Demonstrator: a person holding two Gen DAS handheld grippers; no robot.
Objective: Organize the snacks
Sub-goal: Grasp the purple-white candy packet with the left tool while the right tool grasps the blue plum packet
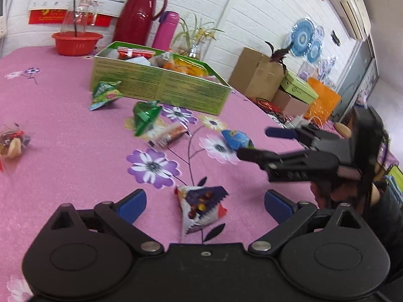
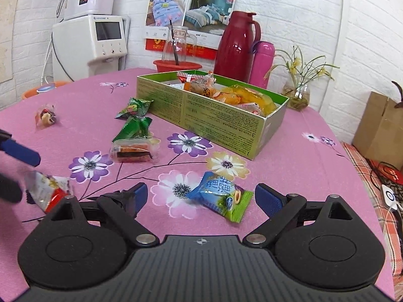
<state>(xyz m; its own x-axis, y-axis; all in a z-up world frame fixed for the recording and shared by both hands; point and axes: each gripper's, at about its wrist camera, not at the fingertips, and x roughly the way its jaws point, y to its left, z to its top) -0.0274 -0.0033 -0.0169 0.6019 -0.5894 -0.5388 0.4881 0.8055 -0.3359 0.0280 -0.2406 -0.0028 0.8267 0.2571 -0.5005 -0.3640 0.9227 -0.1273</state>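
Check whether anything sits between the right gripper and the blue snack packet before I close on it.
Nothing visible does. The right gripper is open with the blue snack packet lying on the pink tablecloth between its fingers, nothing in the gap.

a dark red thermos jug (image 2: pixel 236 42) stands at the back of the pink floral tablecloth (image 2: pixel 297 151), just beside a pink flask (image 2: pixel 263 63). a red plastic basin (image 1: pixel 76 42) holds a clear glass pitcher (image 1: pixel 78 12). a small glass vase of yellow flowers (image 2: pixel 299 95) sits near the cloth's edge, and cardboard boxes (image 1: pixel 257 74) stand beyond it.
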